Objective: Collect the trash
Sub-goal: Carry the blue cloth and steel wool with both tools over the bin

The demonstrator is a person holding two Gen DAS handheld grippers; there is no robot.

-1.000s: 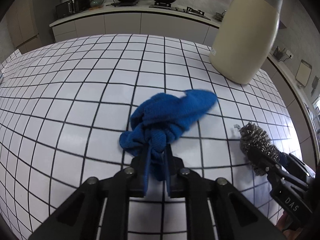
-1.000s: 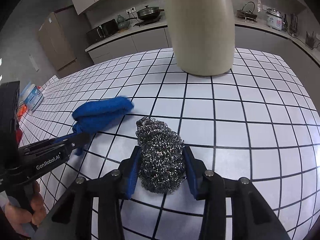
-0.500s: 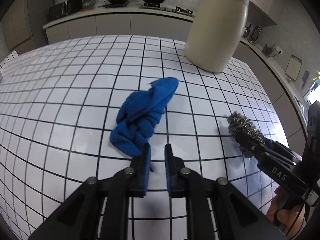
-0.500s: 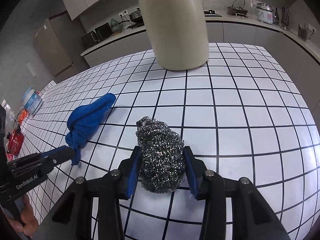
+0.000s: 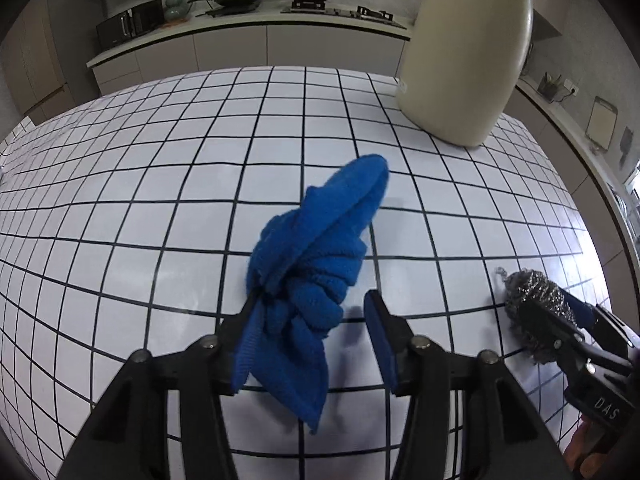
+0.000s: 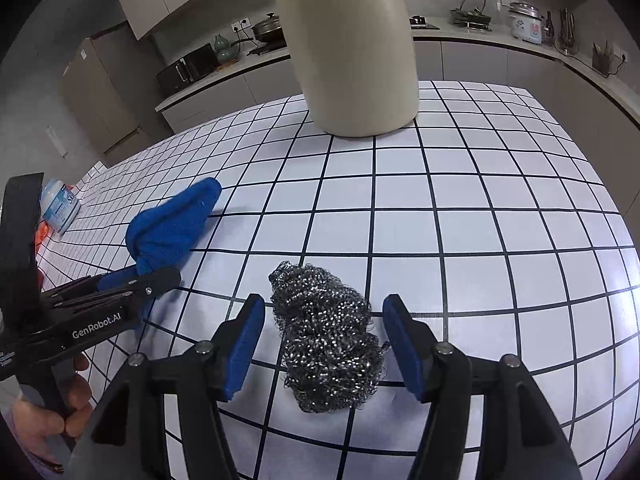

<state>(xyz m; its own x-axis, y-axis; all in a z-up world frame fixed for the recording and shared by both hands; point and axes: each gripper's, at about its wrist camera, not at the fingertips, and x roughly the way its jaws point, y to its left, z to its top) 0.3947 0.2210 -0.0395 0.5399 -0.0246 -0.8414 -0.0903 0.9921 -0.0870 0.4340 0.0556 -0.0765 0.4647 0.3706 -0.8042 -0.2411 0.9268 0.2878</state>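
Left wrist view: left gripper [image 5: 312, 320], jaws just opened and spread, blue cloth [image 5: 316, 256] draped against its left finger. Right wrist view alone shows a jar [image 6: 60, 208] at 9 o'clock near the table's edge. Right gripper [image 6: 324, 332], jaws just opened, straddles the steel scourer [image 6: 328, 340] untouched. Cream bin [image 6: 352, 48] at 12 o'clock; bare tiled table [image 6: 500, 220] at 2 o'clock.

both wrist views look steeply down, close over the tiled table [image 5: 160, 208], sharing its middle.
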